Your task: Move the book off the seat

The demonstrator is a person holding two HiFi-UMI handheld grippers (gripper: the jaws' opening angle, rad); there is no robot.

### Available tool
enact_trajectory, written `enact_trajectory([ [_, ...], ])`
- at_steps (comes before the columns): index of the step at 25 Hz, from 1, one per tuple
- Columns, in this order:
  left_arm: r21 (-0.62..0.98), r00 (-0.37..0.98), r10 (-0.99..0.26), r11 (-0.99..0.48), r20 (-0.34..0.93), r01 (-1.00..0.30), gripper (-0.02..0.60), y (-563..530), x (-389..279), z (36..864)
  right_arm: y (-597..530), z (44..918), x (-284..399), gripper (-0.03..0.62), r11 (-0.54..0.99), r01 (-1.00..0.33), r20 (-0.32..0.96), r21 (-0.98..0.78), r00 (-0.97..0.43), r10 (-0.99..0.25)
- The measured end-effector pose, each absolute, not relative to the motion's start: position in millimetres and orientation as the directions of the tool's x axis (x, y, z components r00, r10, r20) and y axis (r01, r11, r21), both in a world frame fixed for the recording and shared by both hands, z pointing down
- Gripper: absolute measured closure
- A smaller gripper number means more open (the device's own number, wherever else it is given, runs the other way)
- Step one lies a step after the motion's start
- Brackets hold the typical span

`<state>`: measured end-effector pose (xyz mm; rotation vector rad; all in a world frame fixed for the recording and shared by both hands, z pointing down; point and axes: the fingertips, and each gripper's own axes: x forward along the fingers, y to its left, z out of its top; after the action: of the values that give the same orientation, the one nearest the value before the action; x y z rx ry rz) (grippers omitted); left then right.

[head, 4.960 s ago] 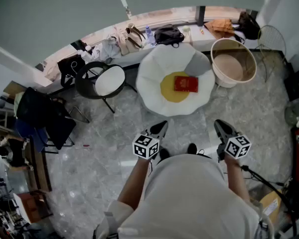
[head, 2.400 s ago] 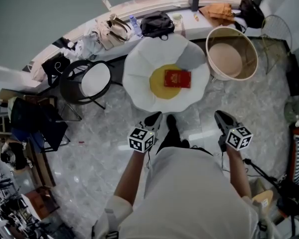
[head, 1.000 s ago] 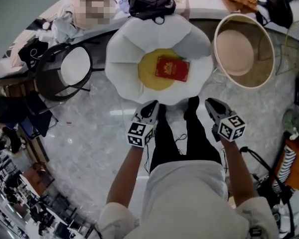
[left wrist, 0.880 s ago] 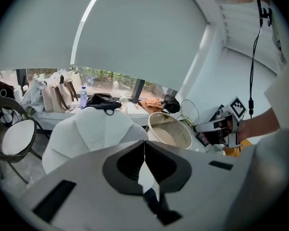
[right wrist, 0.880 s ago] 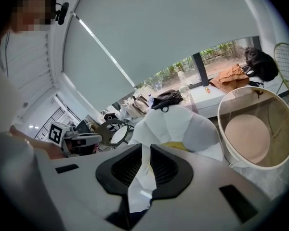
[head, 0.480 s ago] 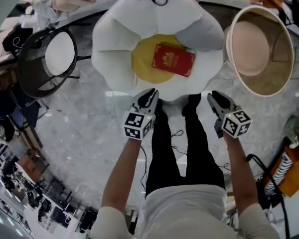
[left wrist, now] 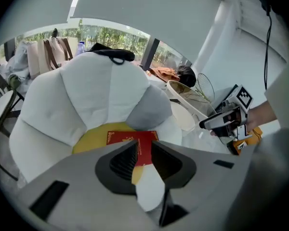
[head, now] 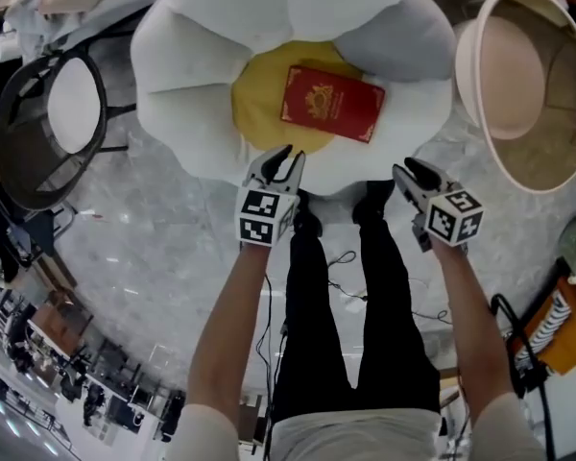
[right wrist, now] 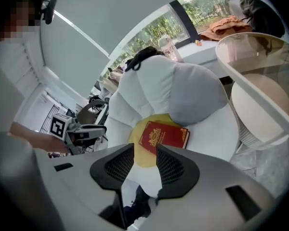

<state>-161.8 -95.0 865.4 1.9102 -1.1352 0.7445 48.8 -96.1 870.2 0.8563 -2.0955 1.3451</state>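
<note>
A red book [head: 332,103] with gold print lies flat on the yellow centre of a white flower-shaped seat [head: 192,75]. It also shows in the left gripper view as the book [left wrist: 135,141] and in the right gripper view as the book [right wrist: 164,136]. My left gripper [head: 286,159] hovers at the seat's near edge, left of the book, jaws opening with nothing between them. My right gripper [head: 410,173] hangs at the near right edge, short of the book, jaws also opening and empty.
A round beige tub chair [head: 533,75] stands to the right of the seat. A black-framed round chair [head: 48,113] stands to the left. The person's legs and shoes [head: 307,224] are just below the seat on the marble floor [head: 144,248].
The view has closed in on the seat. Both grippers have come forward to its near edge, and their jaws have parted.
</note>
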Motion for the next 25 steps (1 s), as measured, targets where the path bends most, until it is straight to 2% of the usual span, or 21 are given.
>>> enact_trajectory([
  [7,0.302,0.389,-0.411,-0.261,0.825,-0.917,0.453,-101.7,-185.3,972.1,-89.9,974.3,39.9,0.414,0.285,-0.751,0.721,-0.596,-0.656,-0.222],
  [13,0.292,0.367,-0.360,-0.247,0.858,-0.924,0.392,-104.8,-203.2,1039.3,-85.2,1039.9,32.1,0.390,0.234,-0.778,0.745,-0.583,-0.627,-0.229],
  [22,0.270,0.324,-0.300,-0.208,0.897,-0.940,0.361,-118.7,-225.1,1112.5,-96.7,1105.2,31.1,0.364,0.186,-0.792,0.758,-0.581,-0.610,-0.232],
  [25,0.327,0.365,-0.260,-0.179,0.894,-0.928,0.313,-122.0,-224.8,1128.9,-99.4,1119.5,28.2,0.347,0.190,-0.794,0.763,-0.578,-0.608,-0.218],
])
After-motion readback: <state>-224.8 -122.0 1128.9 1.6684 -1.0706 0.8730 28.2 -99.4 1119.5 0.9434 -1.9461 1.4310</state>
